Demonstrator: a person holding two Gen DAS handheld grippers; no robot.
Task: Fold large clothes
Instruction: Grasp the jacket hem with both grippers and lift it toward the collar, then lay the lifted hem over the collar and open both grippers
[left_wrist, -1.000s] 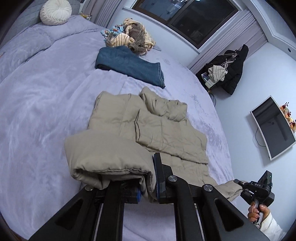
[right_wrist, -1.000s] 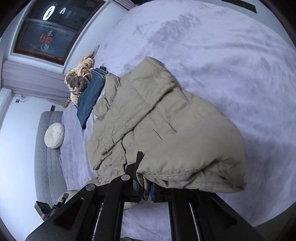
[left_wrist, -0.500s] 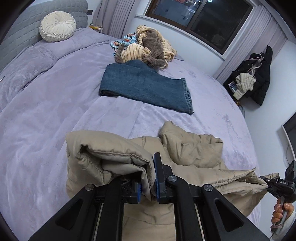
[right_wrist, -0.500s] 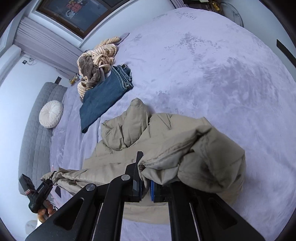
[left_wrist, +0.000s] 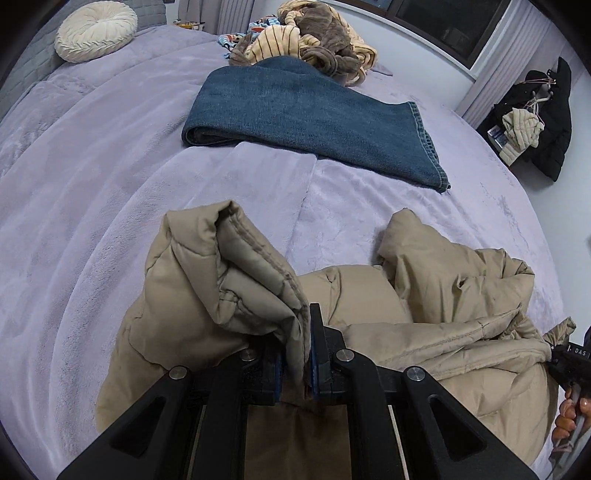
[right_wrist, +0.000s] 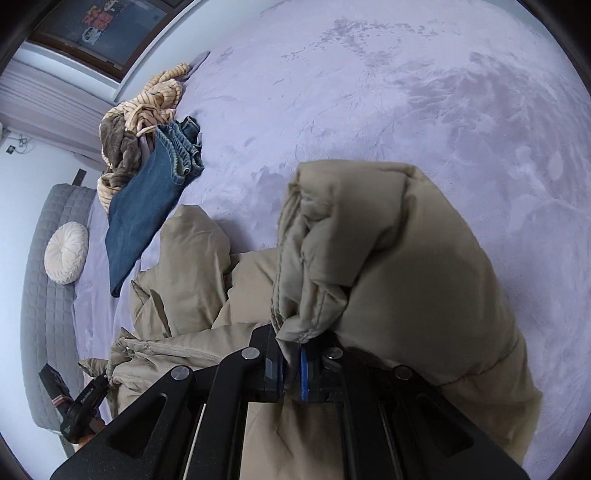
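A beige puffer jacket (left_wrist: 436, 295) lies bunched on the lilac bed (left_wrist: 92, 221). My left gripper (left_wrist: 297, 369) is shut on one end of its edge, and the padded fabric folds up over the jaws. My right gripper (right_wrist: 291, 373) is shut on the other end of the jacket (right_wrist: 388, 258), which bulges over and right of the jaws. The right gripper also shows at the right edge of the left wrist view (left_wrist: 569, 363). The left gripper shows at the lower left of the right wrist view (right_wrist: 85, 402).
Folded blue jeans (left_wrist: 314, 114) lie beyond the jacket. A heap of striped and brown clothes (left_wrist: 310, 40) sits behind them. A round white cushion (left_wrist: 96, 29) rests by the grey headboard. Dark coats (left_wrist: 543, 114) hang at the far right wall.
Both grippers have carried the jacket's edge forward over its body toward the jeans. The spread jacket has bunched up, and the jeans look much closer.
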